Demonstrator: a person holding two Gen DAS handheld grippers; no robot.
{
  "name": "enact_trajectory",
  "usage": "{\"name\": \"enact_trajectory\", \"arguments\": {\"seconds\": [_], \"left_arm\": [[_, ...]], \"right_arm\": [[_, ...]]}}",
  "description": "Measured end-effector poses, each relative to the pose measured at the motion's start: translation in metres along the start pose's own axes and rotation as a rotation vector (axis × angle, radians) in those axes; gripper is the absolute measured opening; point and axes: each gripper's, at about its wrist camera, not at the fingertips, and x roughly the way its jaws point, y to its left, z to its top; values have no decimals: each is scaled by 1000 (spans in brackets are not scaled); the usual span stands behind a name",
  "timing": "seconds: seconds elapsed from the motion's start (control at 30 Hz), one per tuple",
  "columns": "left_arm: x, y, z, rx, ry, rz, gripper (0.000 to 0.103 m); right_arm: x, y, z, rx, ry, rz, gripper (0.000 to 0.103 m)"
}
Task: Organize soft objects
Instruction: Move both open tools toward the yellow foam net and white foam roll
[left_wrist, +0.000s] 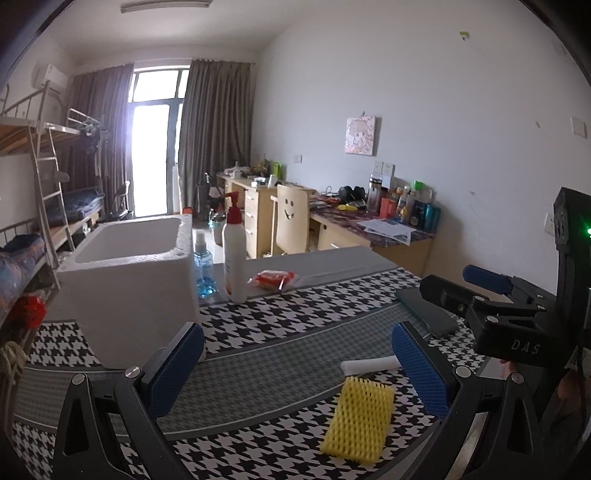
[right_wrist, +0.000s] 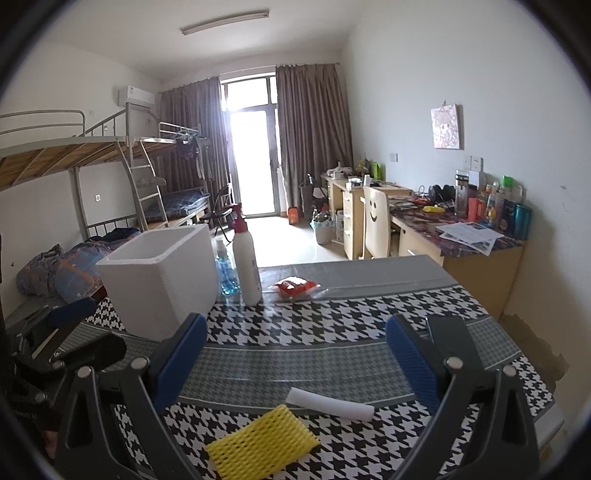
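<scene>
The table (right_wrist: 369, 354), covered in a houndstooth cloth, carries everything the task needs. At its far left stands the white foam box (right_wrist: 162, 280), open-topped and, from what shows of the inside, empty; it is the likely place for the soft things. Beside the box stand a white pump bottle (right_wrist: 248, 266) and a small blue spray bottle (right_wrist: 226, 273), with a red packet (right_wrist: 295, 287) lying further right; a dark phone (right_wrist: 448, 334) lies near the right edge.

Both grippers hang above the near edge with nothing in them. The left gripper (left_wrist: 297, 369) has its jaws spread wide; so has the right gripper (right_wrist: 295, 363).

The soft things lie near, just beside each other: a yellow foam net (right_wrist: 260, 441) and a white foam roll (right_wrist: 330, 403). Neither is touched.

The work looks to be at its start, a first pick not yet made. The next move calls for lowering one gripper over the net or roll and closing gently, since both should squash easily, then carrying it to the box.
</scene>
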Motion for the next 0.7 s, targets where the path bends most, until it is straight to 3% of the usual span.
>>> {"name": "enact_trajectory", "arguments": {"seconds": [0.7], "left_arm": [[25, -22, -23, 44, 93, -50, 102]], "right_arm": [[6, -30, -20, 25, 58, -38, 99]]}}
